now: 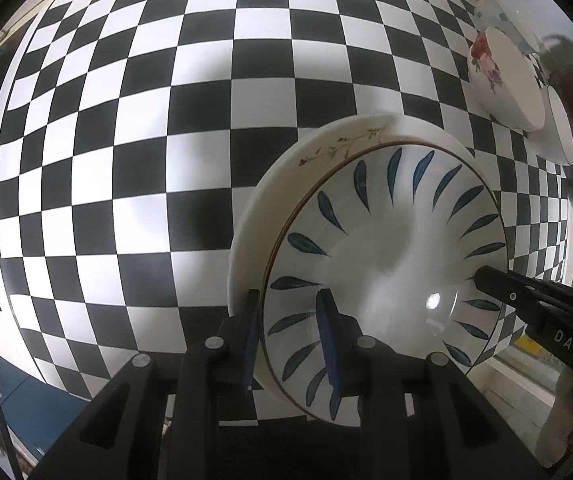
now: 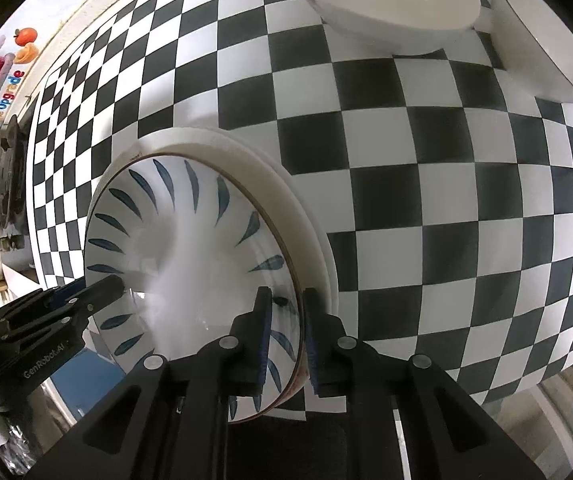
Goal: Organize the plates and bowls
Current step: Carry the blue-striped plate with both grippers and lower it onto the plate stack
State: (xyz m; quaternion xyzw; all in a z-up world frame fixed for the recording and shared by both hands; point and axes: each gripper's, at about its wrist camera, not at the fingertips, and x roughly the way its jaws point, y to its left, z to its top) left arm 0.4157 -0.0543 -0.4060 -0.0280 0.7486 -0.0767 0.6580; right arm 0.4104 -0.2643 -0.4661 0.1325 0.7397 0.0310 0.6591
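Observation:
A blue-leaf plate point(image 1: 386, 264) lies on top of a white plate point(image 1: 286, 184) with a thin floral sprig; the stack is over the checkered table. My left gripper point(image 1: 290, 340) is shut on the near rim of the stack, one finger above and one below. My right gripper point(image 2: 286, 340) is shut on the opposite rim of the same stack point(image 2: 190, 248). Each gripper shows in the other's view, the right one as black fingers point(image 1: 502, 284) and the left one at the plate's left edge point(image 2: 98, 288).
A black-and-white checkered cloth point(image 1: 166, 120) covers the table. A rose-patterned bowl point(image 1: 502, 80) and further white bowls stand at the far right. In the right wrist view two white bowls point(image 2: 390, 4) point(image 2: 546, 36) stand at the top. The table's edge lies near the grippers.

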